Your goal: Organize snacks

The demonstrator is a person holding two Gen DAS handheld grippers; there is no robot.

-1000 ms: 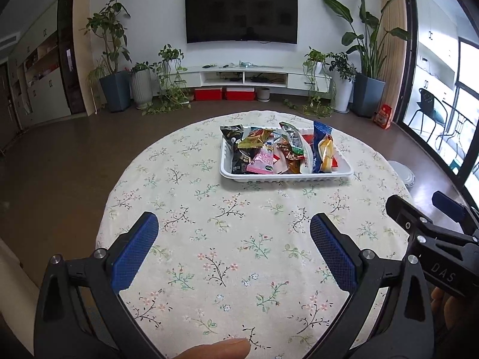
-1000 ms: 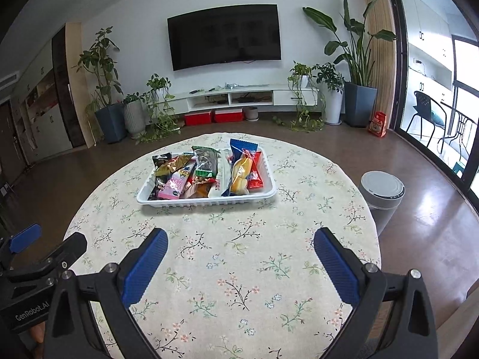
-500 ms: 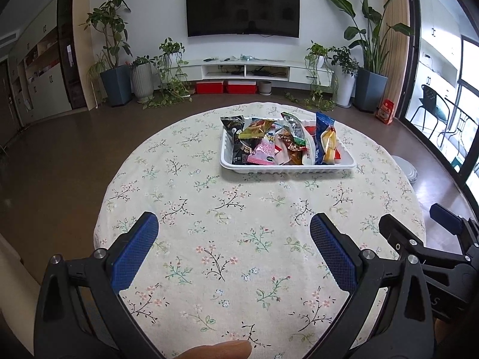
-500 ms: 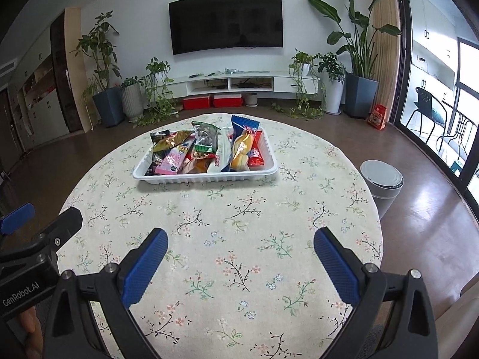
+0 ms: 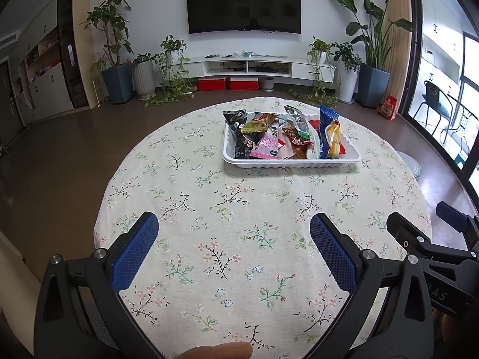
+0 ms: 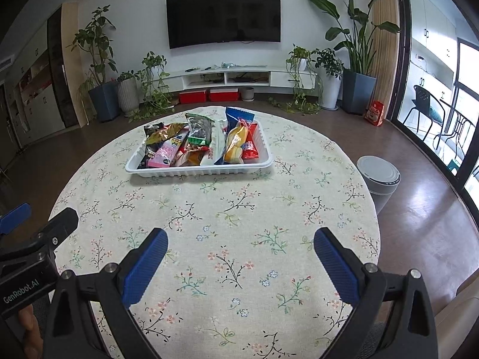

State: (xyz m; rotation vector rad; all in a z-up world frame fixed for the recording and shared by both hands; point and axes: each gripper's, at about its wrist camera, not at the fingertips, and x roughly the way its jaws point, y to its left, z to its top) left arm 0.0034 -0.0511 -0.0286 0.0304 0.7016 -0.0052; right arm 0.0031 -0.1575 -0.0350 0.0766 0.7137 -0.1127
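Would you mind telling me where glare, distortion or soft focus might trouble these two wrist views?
Left wrist view: fisheye bends the table edge and walls; the balcony window is blown out; the snack tray is sharp, the thumb at the bottom blurred. Right wrist view: same curvature, window sheen on the floor, faint reflections on the television.

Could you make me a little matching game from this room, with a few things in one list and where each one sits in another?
Things:
1. snack packets
2. television
3. red boxes
4. grey bin

Places:
A. on the wall
B. in the white tray
C. on the floor beside the table
D. under the TV shelf

Pairs: 1-B, 2-A, 3-D, 4-C
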